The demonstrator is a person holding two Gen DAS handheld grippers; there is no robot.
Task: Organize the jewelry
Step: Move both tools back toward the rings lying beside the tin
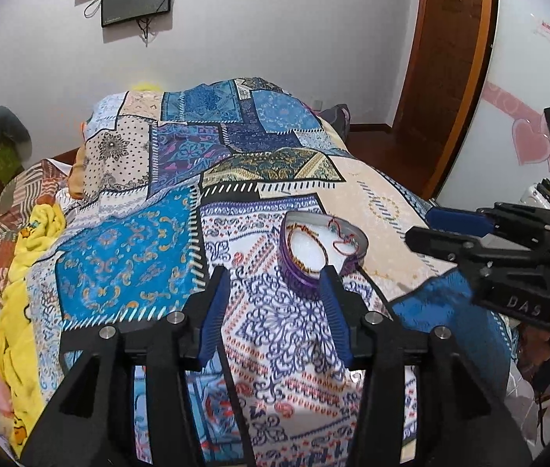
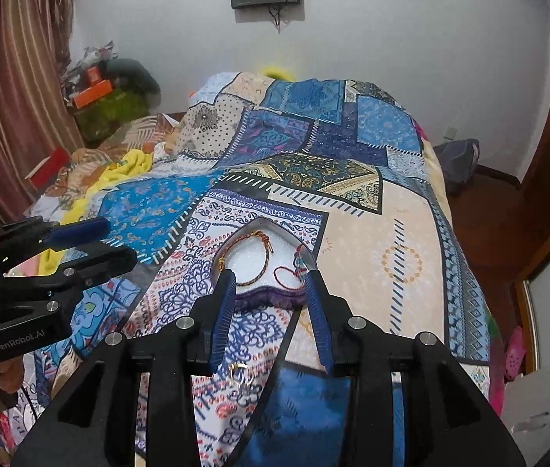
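The bed (image 2: 403, 233) is the biggest thing here, and a patchwork blanket (image 1: 127, 257) in blue, cream and purple covers it, so everything small lies on soft cloth and will not roll off. Near the front edge of the bed sits a heart-shaped box (image 2: 267, 295) with a purple side and a white soft pad inside. It lies flat with no lid on, most likely so bracelets can be dropped straight in. The right claw (image 2: 269, 284) hangs just over the near edge of the box with its two blue fingers spread apart and nothing between them, as if it is ready to reach for something. The left claw (image 1: 275, 284) is off to the left of the box, also spread wide and empty; its right finger looks close to the box rim, but I cannot tell if it touches. Inside the box a red and gold braided bracelet (image 2: 247, 257) curls around the pad, and a thin red string bracelet (image 2: 288, 272) lies beside it on the right. The smallest thing is a little gold ring (image 2: 238, 367) out on the blanket, nearer than the box, low between the right claw's fingers. I think it is not put away yet, so it may be the next thing to pick up, and being so tiny and flat it could be hard to pinch off the cloth.
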